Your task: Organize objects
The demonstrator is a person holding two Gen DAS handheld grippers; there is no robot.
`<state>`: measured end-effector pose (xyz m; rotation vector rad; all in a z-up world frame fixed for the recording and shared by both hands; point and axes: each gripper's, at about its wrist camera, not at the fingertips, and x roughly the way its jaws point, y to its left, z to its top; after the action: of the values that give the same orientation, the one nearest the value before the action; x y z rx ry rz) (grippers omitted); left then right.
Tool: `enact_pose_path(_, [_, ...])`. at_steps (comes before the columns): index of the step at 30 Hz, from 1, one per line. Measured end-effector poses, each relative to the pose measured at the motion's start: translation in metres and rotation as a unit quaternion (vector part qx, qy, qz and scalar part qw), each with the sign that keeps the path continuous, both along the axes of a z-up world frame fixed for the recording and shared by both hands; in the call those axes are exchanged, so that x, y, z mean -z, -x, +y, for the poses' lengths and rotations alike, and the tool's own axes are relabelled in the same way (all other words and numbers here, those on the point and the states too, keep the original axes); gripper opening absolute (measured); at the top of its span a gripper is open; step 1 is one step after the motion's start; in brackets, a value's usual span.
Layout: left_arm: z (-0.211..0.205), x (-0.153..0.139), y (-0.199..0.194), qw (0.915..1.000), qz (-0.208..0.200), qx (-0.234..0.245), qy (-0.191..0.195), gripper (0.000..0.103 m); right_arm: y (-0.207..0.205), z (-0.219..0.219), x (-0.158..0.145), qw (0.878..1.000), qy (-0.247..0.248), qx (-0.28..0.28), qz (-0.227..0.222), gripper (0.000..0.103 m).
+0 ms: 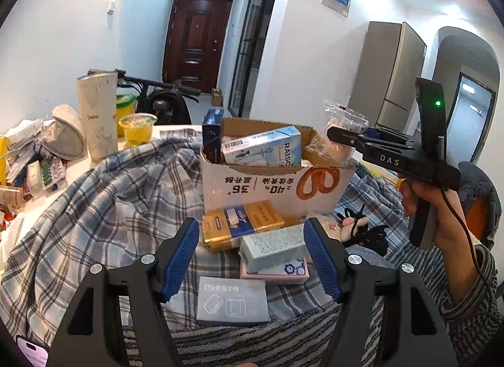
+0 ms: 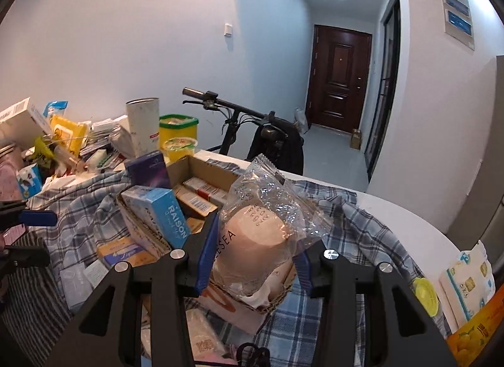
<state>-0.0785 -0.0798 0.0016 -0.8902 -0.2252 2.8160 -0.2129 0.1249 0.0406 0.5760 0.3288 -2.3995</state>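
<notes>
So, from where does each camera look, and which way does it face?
Left wrist: on the left gripper, open above small boxes, facing the brown cardboard box; the right hand shows.
Right wrist: on the right gripper, shut on a clear plastic-wrapped beige roll, over the box.
Shared: cardboard box, blue RAISON carton, checked blue cloth, dark door.

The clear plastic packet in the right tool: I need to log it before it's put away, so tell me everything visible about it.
The clear plastic packet is a crinkly, see-through wrapper with a serrated sealed top edge and printed digits. Inside sits a round, pale pinkish-beige item with partial lettering ending "SEA". It stands roughly upright, top tilted slightly left, pinched low between the blue pads of the right tool, above the near corner of the cardboard box.
</notes>
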Motion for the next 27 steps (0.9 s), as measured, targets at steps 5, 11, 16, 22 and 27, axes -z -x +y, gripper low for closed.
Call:
enact_pose_path(5, [0.015, 0.006, 0.004, 0.9991, -0.02, 0.029, 0.022, 0.087, -0.002, -0.006, 0.007, 1.0, -0.019, -0.004, 0.003, 0.042])
enact_pose_path(11, [0.016, 0.009, 0.005, 0.999, -0.026, 0.031, 0.022, 0.087, 0.001, -0.01, 0.017, 0.999, -0.045, 0.009, -0.005, 0.052])
enact_pose_path(16, [0.016, 0.011, 0.006, 0.9987, -0.035, 0.029, 0.023, 0.087, -0.004, -0.005, 0.014, 0.999, -0.034, 0.025, 0.006, 0.103])
enact_pose_path(22, [0.016, 0.011, 0.006, 0.9987, -0.032, 0.028, 0.027, 0.087, -0.008, 0.017, -0.002, 0.997, 0.012, 0.074, 0.034, 0.103])
enact_pose_path(27, [0.021, 0.008, 0.005, 0.9987, -0.027, 0.027, 0.034, 0.088, -0.005, 0.033, -0.009, 0.994, 0.051, 0.09, 0.025, 0.103])
